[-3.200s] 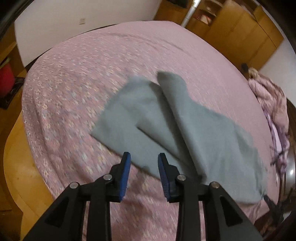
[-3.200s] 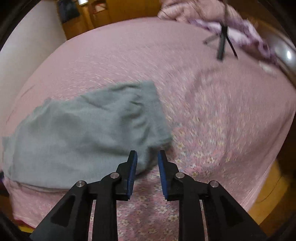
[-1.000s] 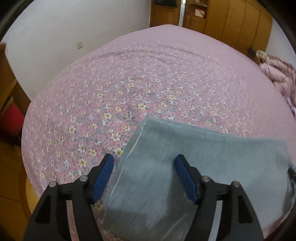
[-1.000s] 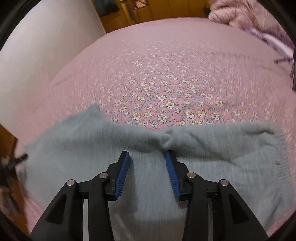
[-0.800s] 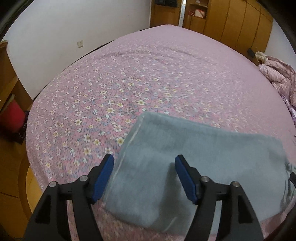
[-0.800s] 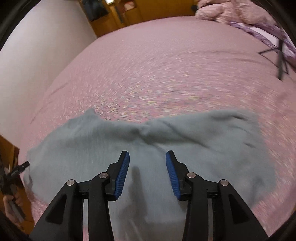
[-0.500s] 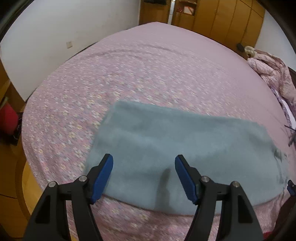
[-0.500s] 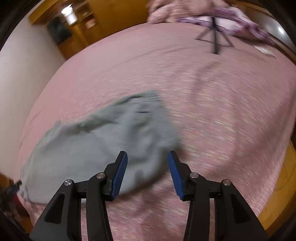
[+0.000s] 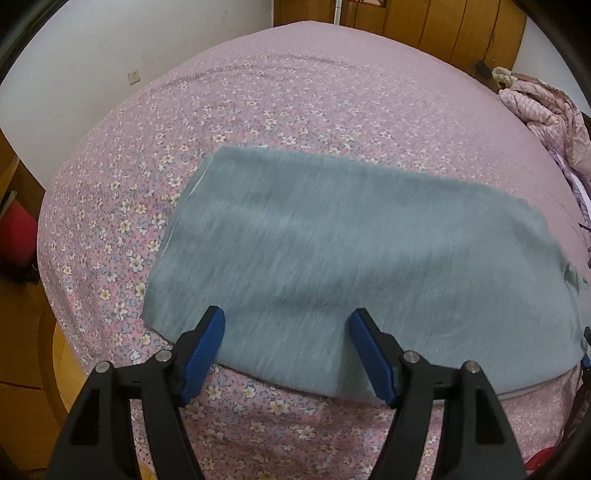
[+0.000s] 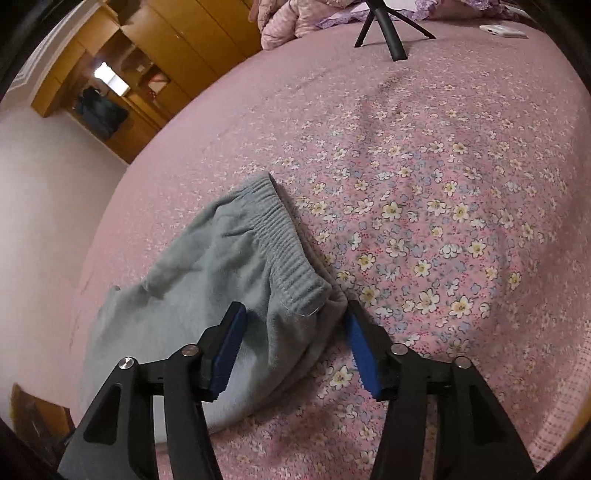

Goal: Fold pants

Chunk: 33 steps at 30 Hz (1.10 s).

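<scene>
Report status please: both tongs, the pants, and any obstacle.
Left tongs open, empty, over pants. Right tongs open, straddling waistband corner. Pants flat on bed, legs together. Tripod far off, not in the way.

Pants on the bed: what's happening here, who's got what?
A person is folding grey pants on a floral pink bedspread, with a handheld gripper in each hand. The pants lie flat, folded into a rough rectangle. The left gripper is open over the near edge at one end, holding nothing. The right gripper is open, its fingers either side of the elastic waistband corner, not clamped. A tripod stands further back.
</scene>
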Each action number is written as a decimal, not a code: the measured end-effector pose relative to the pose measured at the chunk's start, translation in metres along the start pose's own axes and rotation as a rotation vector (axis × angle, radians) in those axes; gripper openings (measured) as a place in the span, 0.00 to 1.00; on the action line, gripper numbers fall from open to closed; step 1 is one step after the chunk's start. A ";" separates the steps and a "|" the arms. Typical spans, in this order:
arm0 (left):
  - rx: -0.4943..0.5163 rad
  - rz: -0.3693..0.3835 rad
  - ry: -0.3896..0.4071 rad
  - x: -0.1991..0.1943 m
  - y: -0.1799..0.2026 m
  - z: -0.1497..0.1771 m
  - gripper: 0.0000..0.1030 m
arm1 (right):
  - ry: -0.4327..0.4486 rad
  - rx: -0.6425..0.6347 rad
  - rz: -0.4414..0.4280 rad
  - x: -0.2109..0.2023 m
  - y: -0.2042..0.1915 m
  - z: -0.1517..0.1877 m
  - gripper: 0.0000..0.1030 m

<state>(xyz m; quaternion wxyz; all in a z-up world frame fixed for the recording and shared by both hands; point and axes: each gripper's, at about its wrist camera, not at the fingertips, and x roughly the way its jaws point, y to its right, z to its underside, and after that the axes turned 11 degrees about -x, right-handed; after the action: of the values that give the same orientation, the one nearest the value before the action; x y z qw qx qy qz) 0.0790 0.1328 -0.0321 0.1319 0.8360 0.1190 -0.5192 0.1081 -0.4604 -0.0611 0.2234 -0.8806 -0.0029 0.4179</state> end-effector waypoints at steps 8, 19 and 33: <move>-0.004 0.005 0.000 0.004 -0.004 -0.004 0.75 | 0.018 -0.050 0.012 0.006 -0.021 0.015 0.59; -0.062 -0.005 0.007 -0.023 -0.027 -0.015 0.75 | 0.100 -0.146 0.004 -0.033 -0.057 0.007 0.17; -0.002 0.047 0.065 -0.048 -0.033 -0.019 0.75 | 0.203 -0.568 -0.103 -0.073 -0.191 0.014 0.16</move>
<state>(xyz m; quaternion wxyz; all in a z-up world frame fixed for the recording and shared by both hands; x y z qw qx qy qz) 0.0633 0.1672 0.0166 0.1411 0.8548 0.1041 -0.4885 0.0849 -0.2973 0.0606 -0.0116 -0.9438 -0.1419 0.2982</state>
